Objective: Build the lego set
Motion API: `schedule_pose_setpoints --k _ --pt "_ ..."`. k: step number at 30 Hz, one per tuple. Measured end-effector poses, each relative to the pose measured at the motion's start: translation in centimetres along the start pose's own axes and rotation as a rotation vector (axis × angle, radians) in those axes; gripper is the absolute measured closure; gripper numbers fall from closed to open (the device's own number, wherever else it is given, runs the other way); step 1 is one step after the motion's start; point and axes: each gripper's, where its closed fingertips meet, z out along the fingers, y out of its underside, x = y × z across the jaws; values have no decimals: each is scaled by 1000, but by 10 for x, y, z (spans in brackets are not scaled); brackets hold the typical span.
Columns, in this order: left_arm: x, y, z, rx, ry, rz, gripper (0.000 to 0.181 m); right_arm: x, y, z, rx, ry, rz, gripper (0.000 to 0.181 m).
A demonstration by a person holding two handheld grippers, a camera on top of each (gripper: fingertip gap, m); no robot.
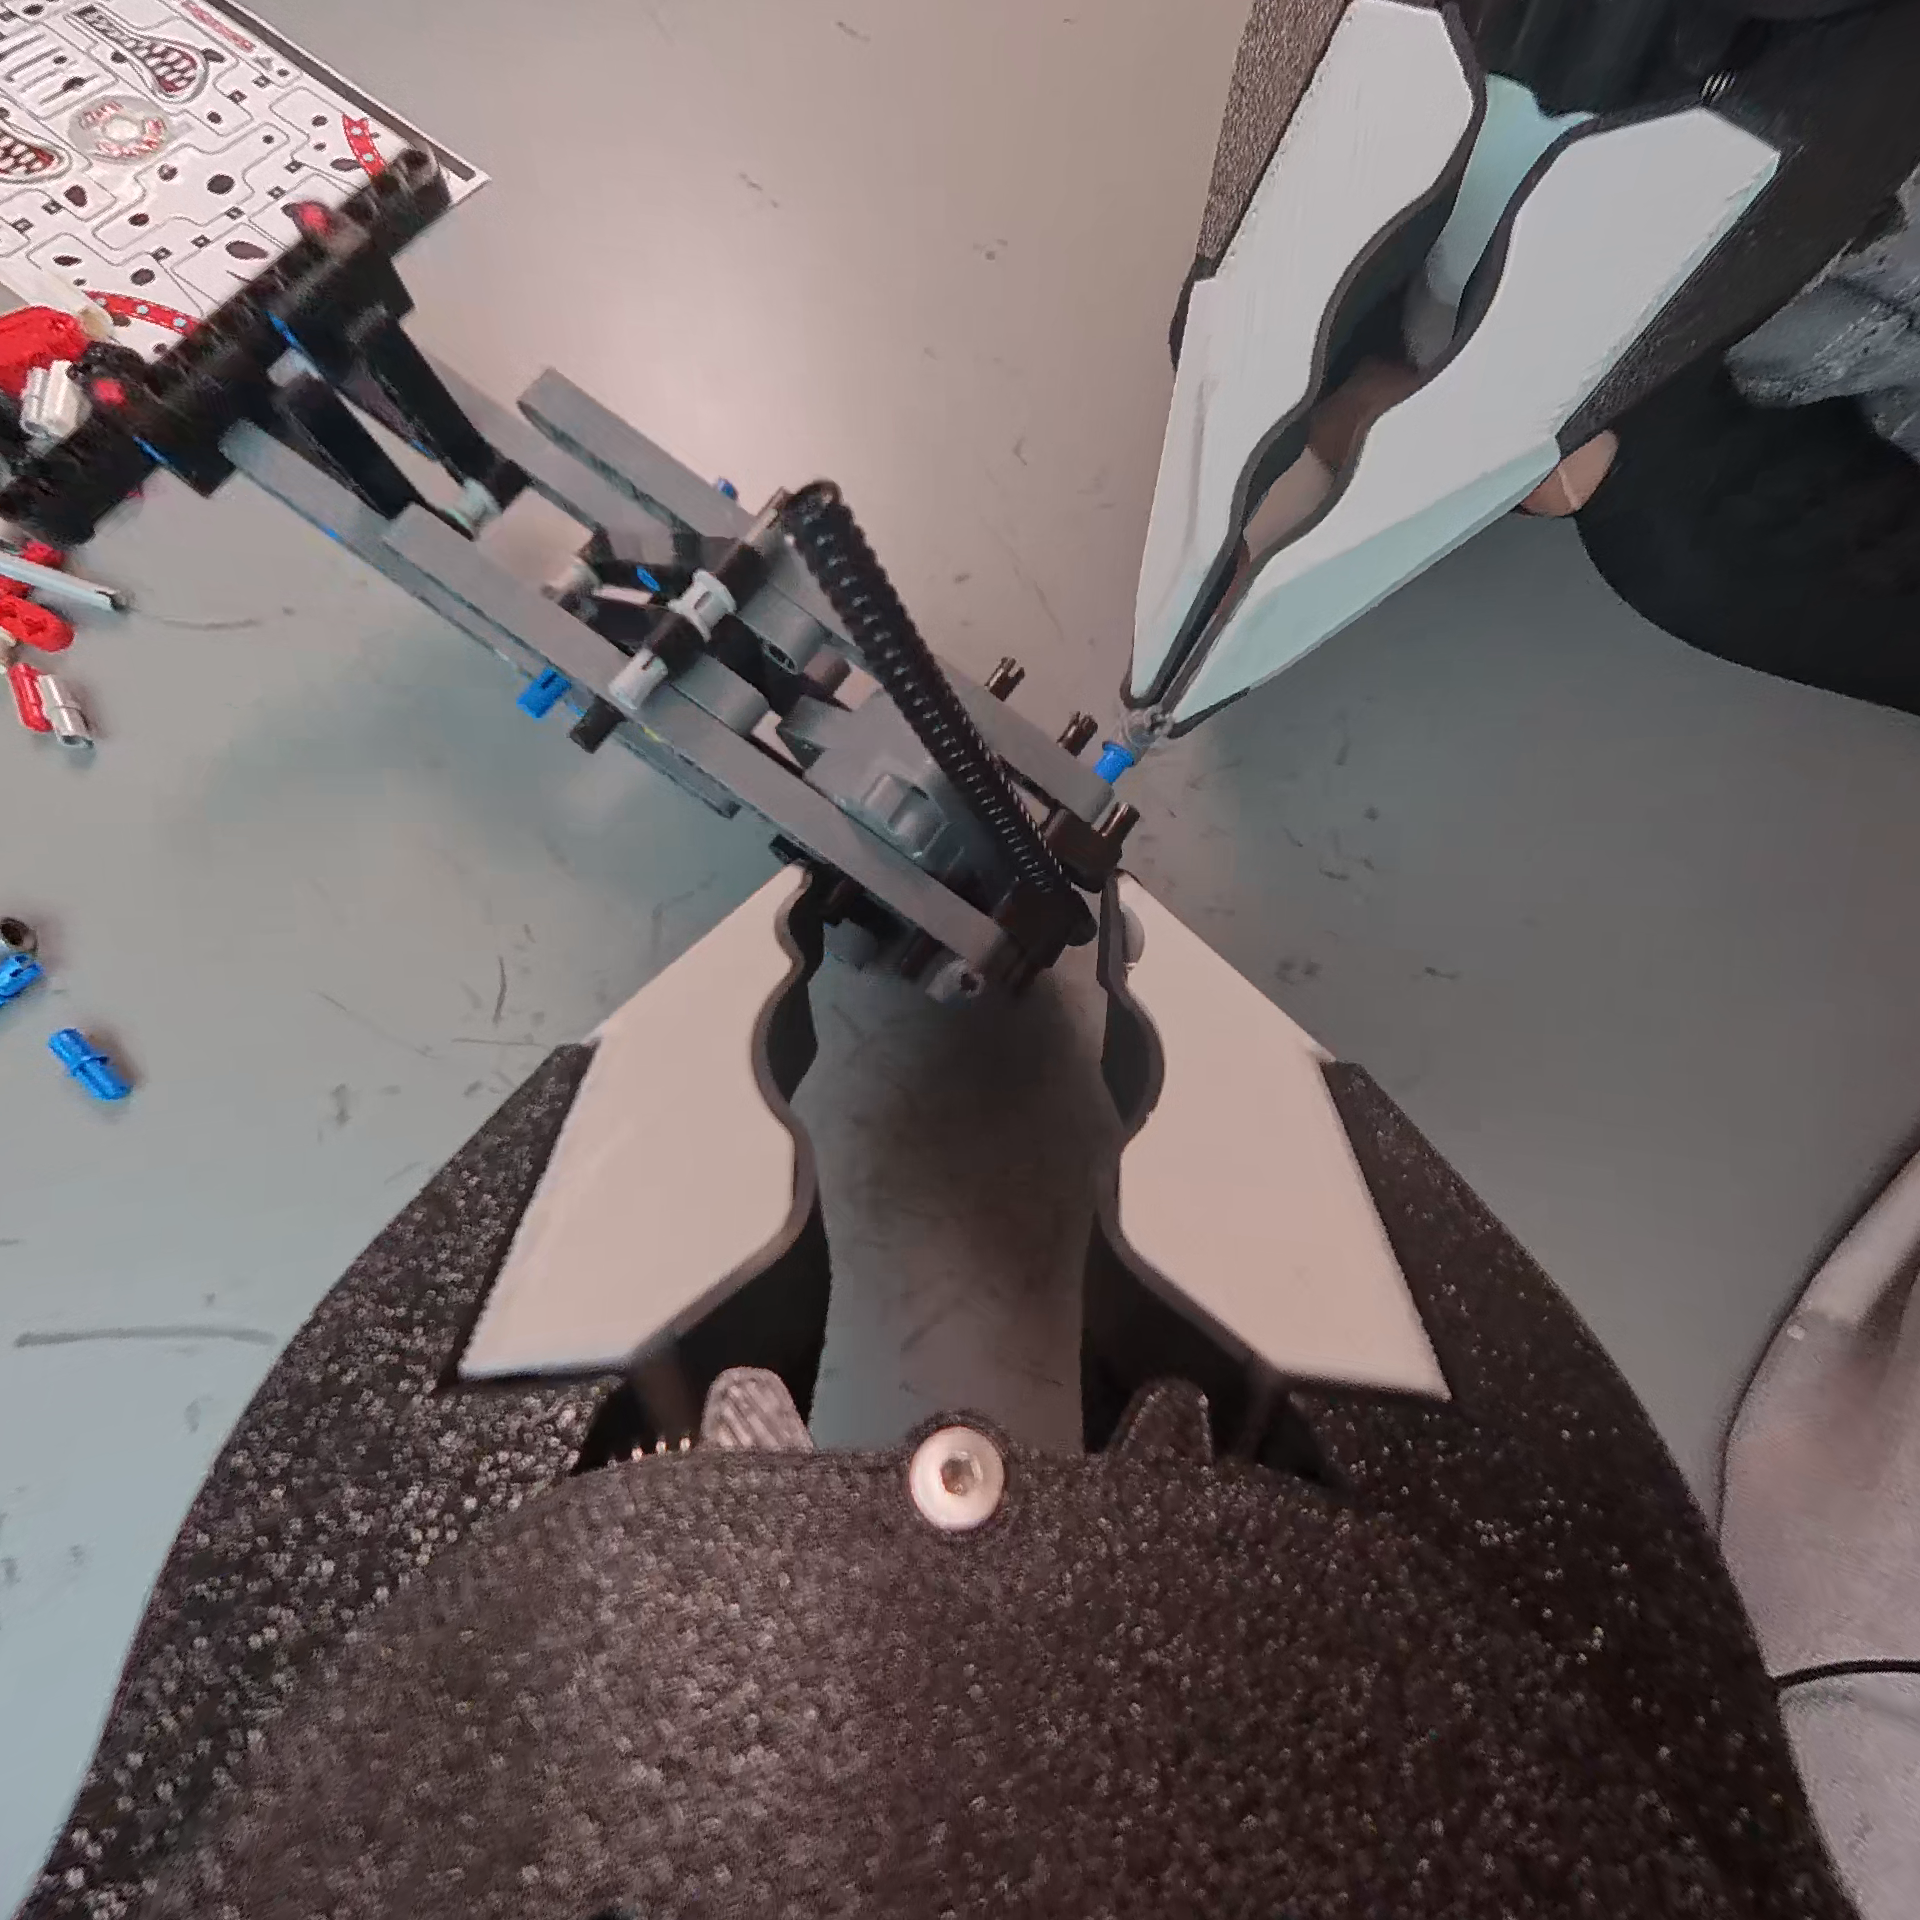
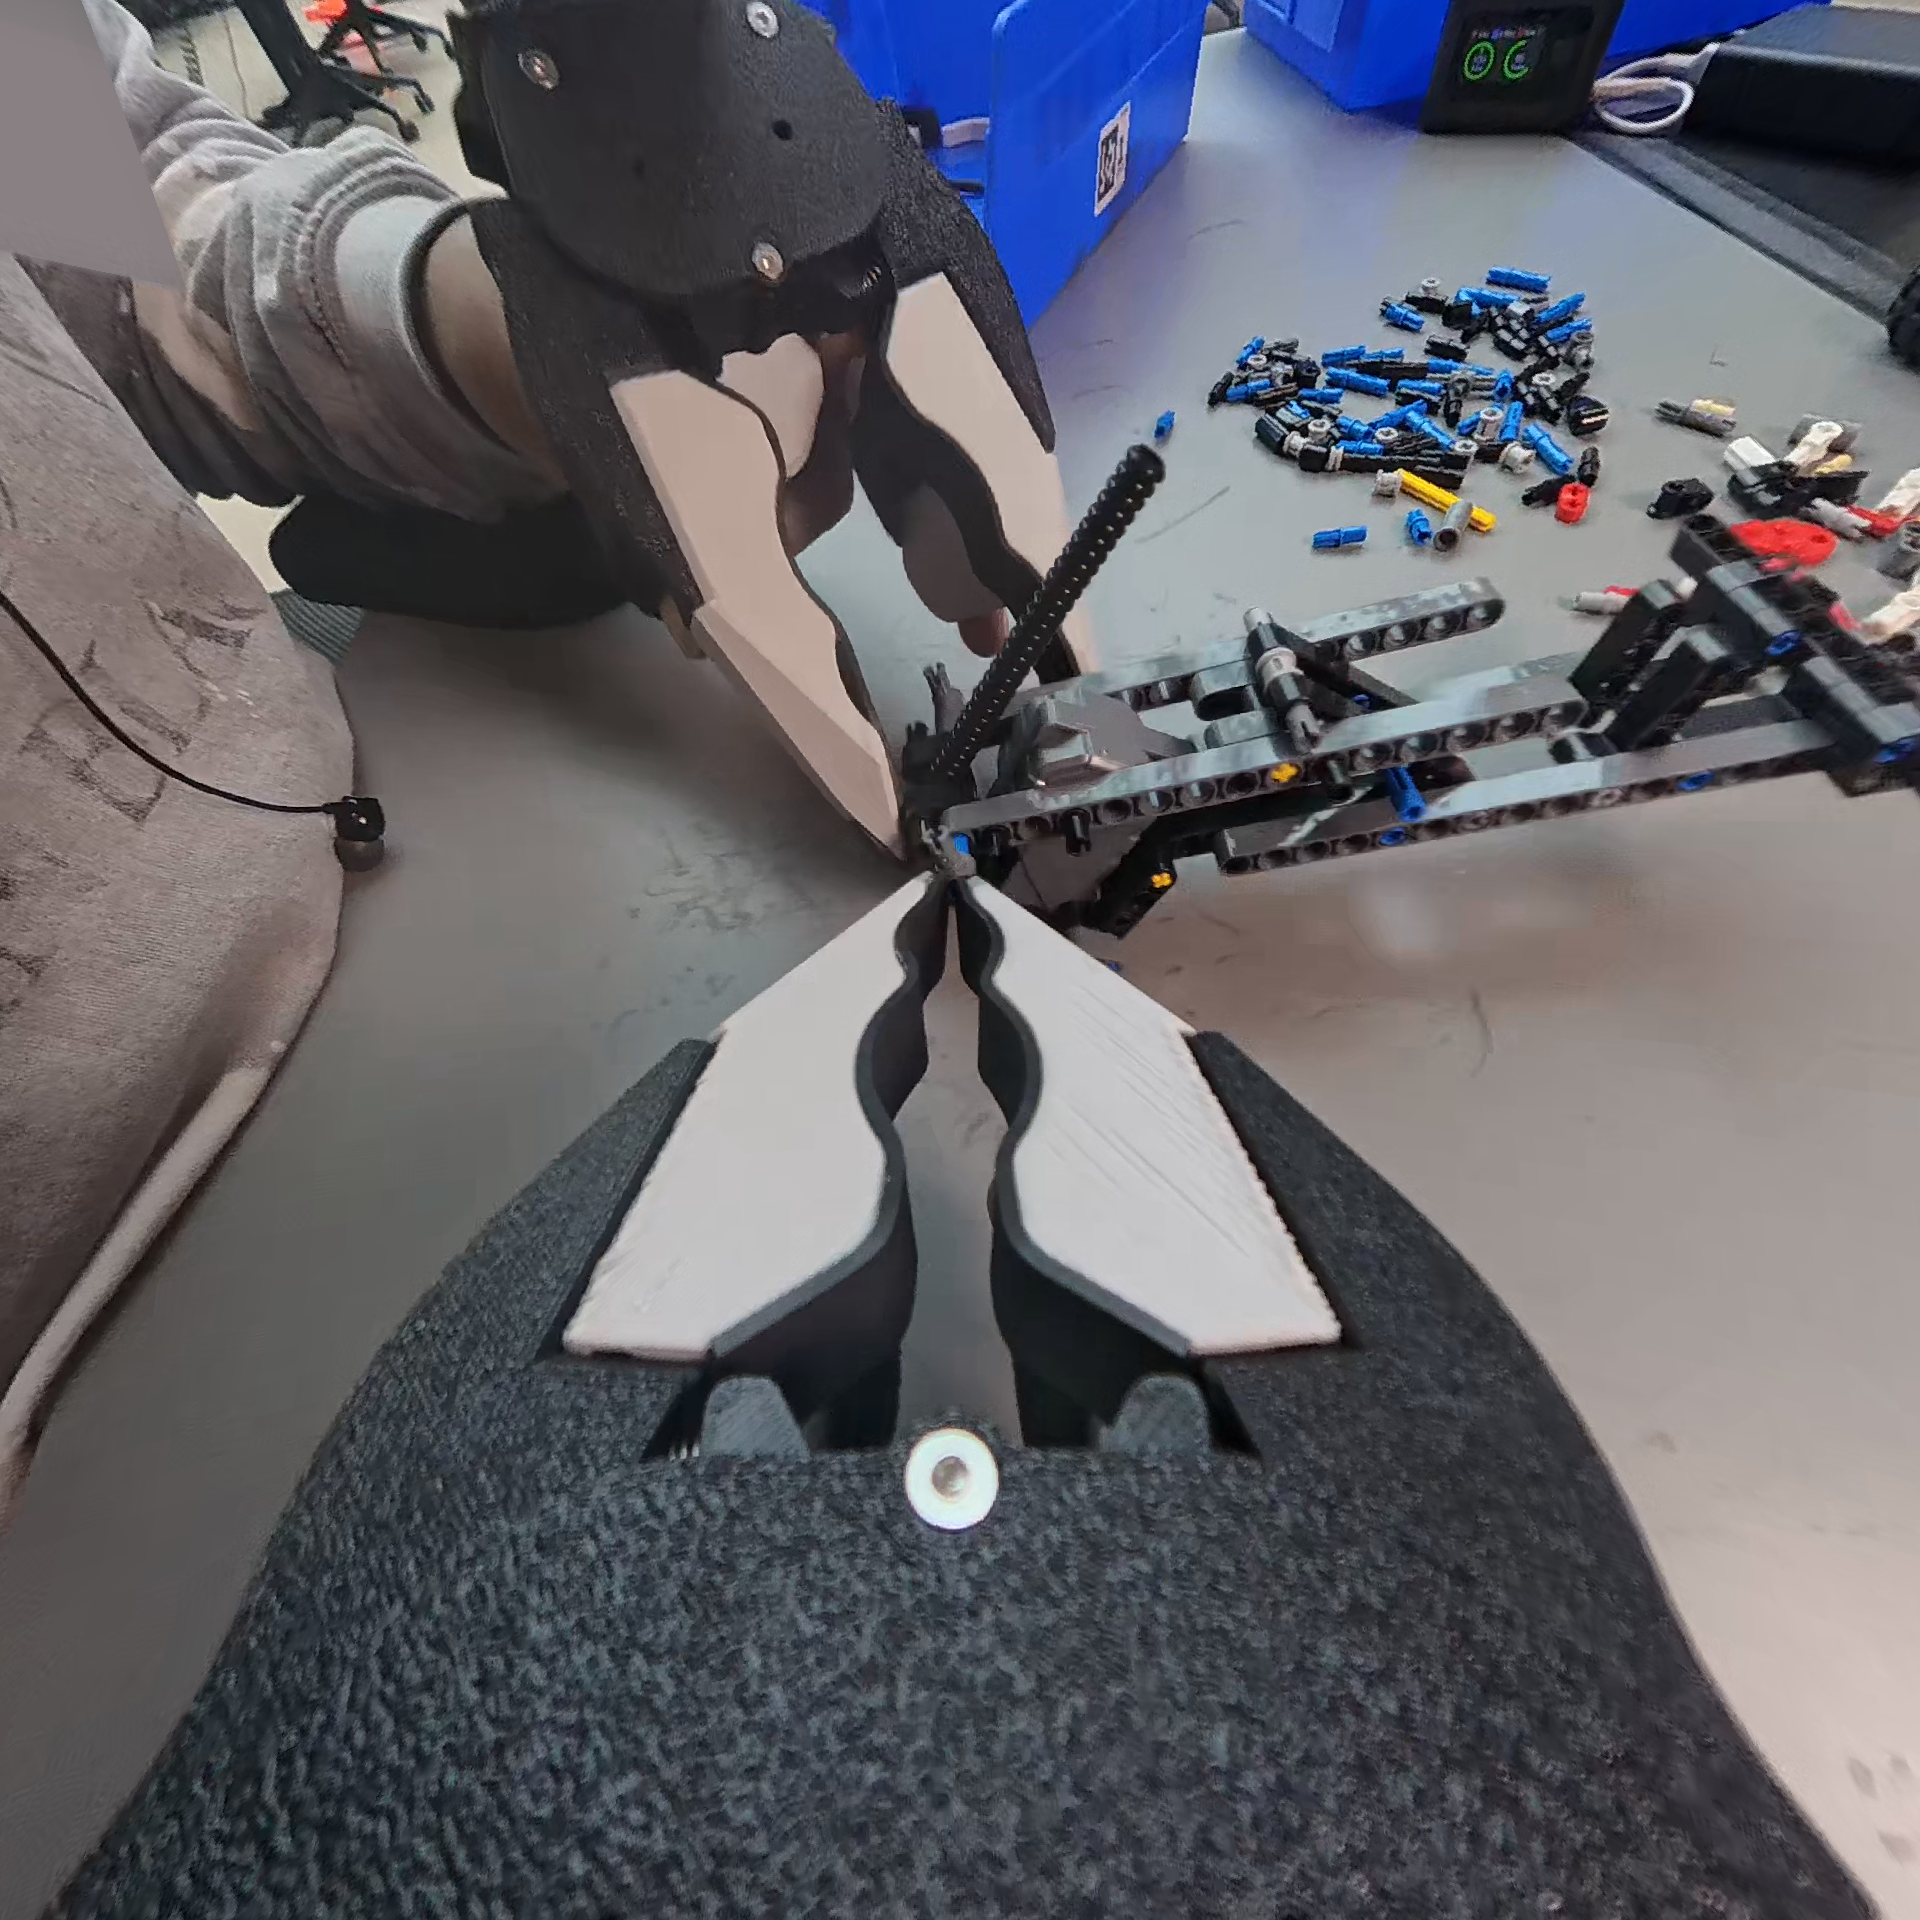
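A long grey and black lego chassis (image 1: 644, 468) lies tilted over the grey table, with a black ribbed rod (image 1: 925, 686) rising from its near end. My left gripper (image 1: 956, 904) is shut on that near end. My right gripper (image 1: 1148, 712) comes in from the upper right, shut on a small blue and grey pin (image 1: 1117, 764) at the chassis corner. In the right wrist view my right gripper (image 2: 951, 883) pinches the pin (image 2: 956, 850) against the chassis (image 2: 1455, 727). The left gripper (image 2: 940, 738) grips the end beside the rod (image 2: 1049, 613).
A printed sticker sheet (image 1: 156, 135) lies under the chassis's far end. Loose blue pins (image 1: 94, 1065) and red pieces lie on the left. A pile of small pins (image 2: 1434, 384), blue bins (image 2: 1091, 135) and a black device (image 2: 1507, 62) stand behind. A cable (image 2: 358, 821) lies at left. My hands' fingertips stand some 5 centimeters from each other.
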Motion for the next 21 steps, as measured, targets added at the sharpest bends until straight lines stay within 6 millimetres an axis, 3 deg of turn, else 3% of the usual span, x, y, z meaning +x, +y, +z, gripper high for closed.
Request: schedule_pose_setpoints --k 3,6,10,21 --pt "-2 4 4 -17 23 -35 128 0 -11 1 44 -15 13 181" --pt "-8 11 8 -31 8 -40 129 2 -8 7 -14 28 -66 181" --pt "-7 3 5 14 52 -88 130 8 -13 0 12 49 -38 181" --pt "-4 -11 -1 103 134 -148 133 25 -2 -8 22 104 26 181"
